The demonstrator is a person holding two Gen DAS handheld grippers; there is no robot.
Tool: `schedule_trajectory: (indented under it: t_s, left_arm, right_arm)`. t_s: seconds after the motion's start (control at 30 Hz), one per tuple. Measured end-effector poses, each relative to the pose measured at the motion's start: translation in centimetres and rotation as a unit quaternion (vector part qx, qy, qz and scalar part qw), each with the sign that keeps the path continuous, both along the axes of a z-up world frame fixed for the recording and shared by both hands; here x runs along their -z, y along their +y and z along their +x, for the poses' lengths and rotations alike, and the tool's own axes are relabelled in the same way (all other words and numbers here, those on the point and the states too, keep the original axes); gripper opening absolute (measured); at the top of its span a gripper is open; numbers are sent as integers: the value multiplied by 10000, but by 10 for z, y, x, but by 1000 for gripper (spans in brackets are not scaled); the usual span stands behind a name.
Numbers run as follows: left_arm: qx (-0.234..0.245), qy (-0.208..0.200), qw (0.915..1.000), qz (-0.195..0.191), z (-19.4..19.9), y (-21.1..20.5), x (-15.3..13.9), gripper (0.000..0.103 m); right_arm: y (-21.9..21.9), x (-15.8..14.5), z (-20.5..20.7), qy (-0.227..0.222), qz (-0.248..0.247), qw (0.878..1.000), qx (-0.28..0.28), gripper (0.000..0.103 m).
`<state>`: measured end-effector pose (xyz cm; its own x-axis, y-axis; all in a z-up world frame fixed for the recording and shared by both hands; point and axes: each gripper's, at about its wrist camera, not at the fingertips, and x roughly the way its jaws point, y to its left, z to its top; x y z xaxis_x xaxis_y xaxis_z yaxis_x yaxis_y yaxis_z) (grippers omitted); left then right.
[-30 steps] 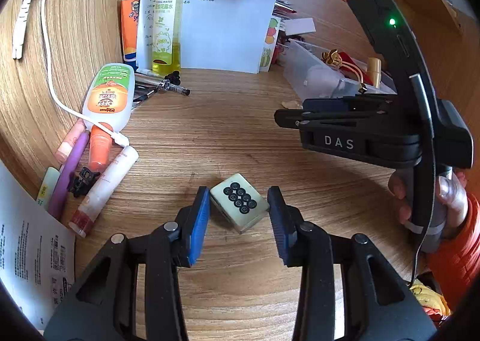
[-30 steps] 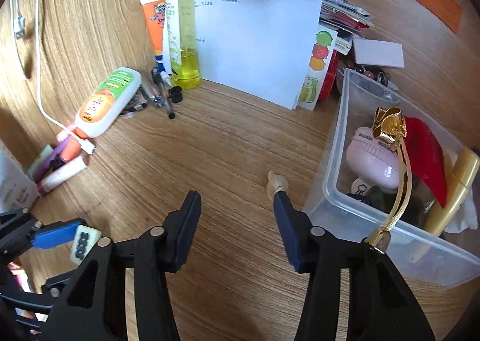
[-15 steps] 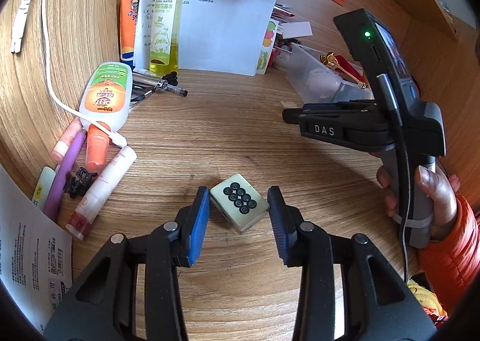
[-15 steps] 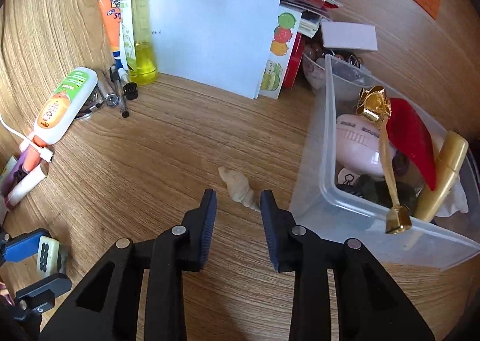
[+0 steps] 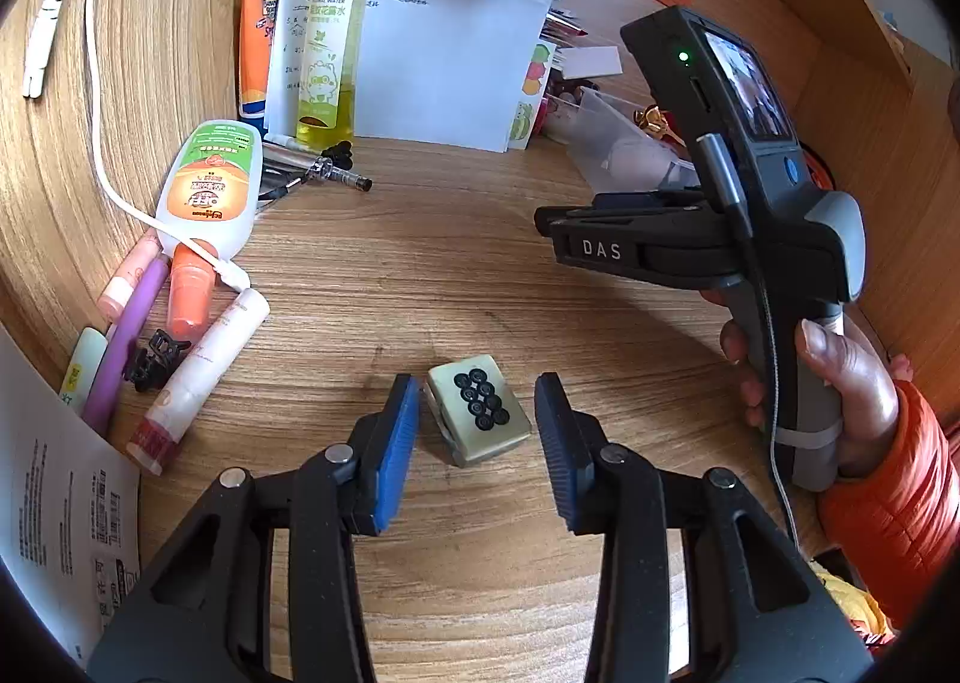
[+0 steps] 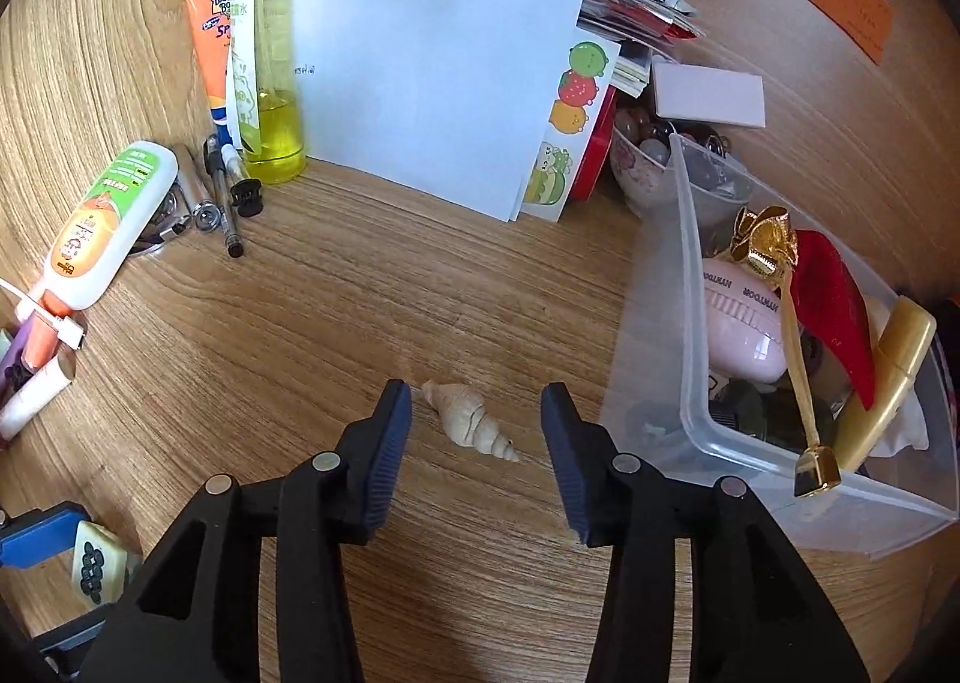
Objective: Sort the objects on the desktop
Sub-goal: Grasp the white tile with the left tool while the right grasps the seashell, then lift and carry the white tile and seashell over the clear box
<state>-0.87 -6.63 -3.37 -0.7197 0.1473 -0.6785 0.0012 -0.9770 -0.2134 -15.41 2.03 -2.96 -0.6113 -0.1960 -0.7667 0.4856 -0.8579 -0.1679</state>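
Note:
A pale green mahjong tile (image 5: 479, 418) with black dots lies on the wooden desk between the blue pads of my left gripper (image 5: 474, 443), which is open around it without touching. The tile also shows in the right wrist view (image 6: 95, 562). A cream spiral seashell (image 6: 469, 421) lies between the pads of my right gripper (image 6: 477, 443), which is open. A clear plastic bin (image 6: 690, 359) with a pink device, gold ribbon and red item stands just right of the shell.
At left lie an orange-capped bottle (image 5: 207, 191), tubes (image 5: 198, 371), pens (image 6: 225, 197) and a white cable (image 5: 114, 155). A yellow spray bottle (image 5: 327, 35), papers (image 6: 432, 83) and a sunscreen tube (image 6: 210, 41) stand behind. The right gripper's body (image 5: 708, 239) is at right in the left view.
My right gripper opened wide and came down so the shell lies between its pads. The left gripper stayed open around the tile.

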Motion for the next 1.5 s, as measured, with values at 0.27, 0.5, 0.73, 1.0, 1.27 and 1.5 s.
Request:
schedule_trajectory:
  t_s: [0.27,0.5,0.73,1.0,1.27,1.5]
  left_arm:
    - [25,5,9996,-282,6,8,0,26]
    - [-45,55,9991,-429,10,12,-4,25]
    - [-113,78,9993,-361,6,13,-6,24]
    - [-134,127,9990,-413,4,17,-12,24]
    - [-105,57,9987,-494,-1,19,-9,24]
    - [-175,-66,9983,-559,-3,20,-3,24]
  right_arm:
    - [11,-1,-4,-442,-596,9971,-142,35]
    - [17,-2,9,-567,-660,9947,-556,24]
    - [29,-14,24,-399,-780,9936,-711,23]
    - [24,-13,18,-219,-354,9964,-737,38]
    - [12,-1,-2,-316,-224,9977,-548,36]
    - [2,0,2,-221,-204,9967,-755,16]
